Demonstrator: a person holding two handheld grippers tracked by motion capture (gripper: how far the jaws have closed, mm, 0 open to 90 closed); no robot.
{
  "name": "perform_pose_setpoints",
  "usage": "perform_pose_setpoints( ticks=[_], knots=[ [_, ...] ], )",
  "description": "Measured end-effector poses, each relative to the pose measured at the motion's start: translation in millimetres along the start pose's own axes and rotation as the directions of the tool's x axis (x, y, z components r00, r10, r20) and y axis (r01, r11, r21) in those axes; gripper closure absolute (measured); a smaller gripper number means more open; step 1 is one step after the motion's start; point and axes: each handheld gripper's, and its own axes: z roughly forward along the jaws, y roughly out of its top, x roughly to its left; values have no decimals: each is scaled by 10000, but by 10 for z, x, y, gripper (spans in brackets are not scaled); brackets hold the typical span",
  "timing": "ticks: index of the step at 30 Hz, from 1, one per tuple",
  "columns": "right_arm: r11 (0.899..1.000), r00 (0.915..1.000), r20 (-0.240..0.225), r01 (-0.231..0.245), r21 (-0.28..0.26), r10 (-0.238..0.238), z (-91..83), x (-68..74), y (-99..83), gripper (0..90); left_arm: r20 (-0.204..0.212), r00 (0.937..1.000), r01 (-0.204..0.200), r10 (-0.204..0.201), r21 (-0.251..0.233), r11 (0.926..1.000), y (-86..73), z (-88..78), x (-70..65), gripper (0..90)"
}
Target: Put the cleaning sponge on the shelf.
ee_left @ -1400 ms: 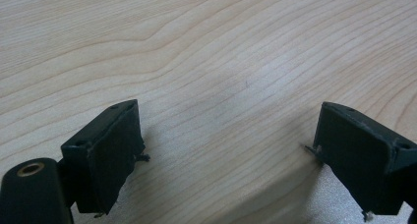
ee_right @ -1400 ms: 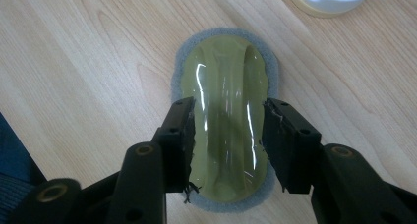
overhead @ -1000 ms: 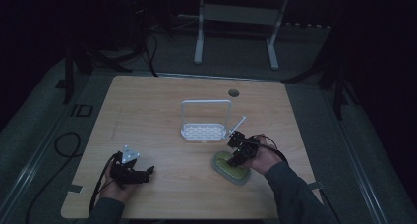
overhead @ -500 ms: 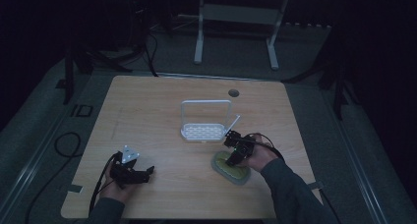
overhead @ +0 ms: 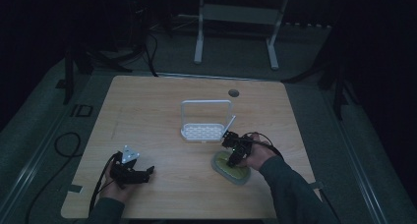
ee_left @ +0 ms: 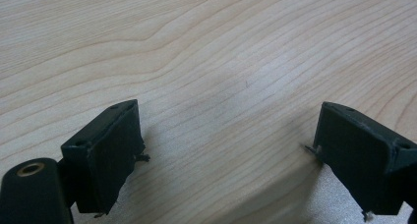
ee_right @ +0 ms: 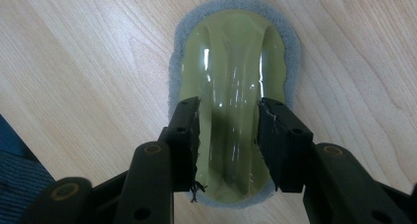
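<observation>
step: gripping scrubber [ee_right: 231, 86] ridge | where: table [overhead: 157, 111] near rack [overhead: 205, 121] | right gripper [ee_right: 227, 135]: just closing, astride ridge, seemingly not yet pinching | left gripper [ee_left: 226, 155]: wide, empty | advice: centre, squeeze squarely

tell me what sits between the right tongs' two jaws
In the right gripper view, the raised olive-green handle of the scrubber runs between the right tongs, whose jaws have been closing on it.
</observation>
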Motion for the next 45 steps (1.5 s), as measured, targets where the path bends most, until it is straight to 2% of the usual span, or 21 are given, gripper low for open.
perform_pose_setpoints(
  ticks=[28,45],
  knots=[
    [9929,9977,128,648,997,-664,36,12,124,706,19,10000,-10,10,-13,10000,1,3,-5,111],
    [9895,9908,516,1205,794,-1248,-52,37,118,713,19,10000,-12,12,-10,10000,1,3,-5,111]
  ],
)
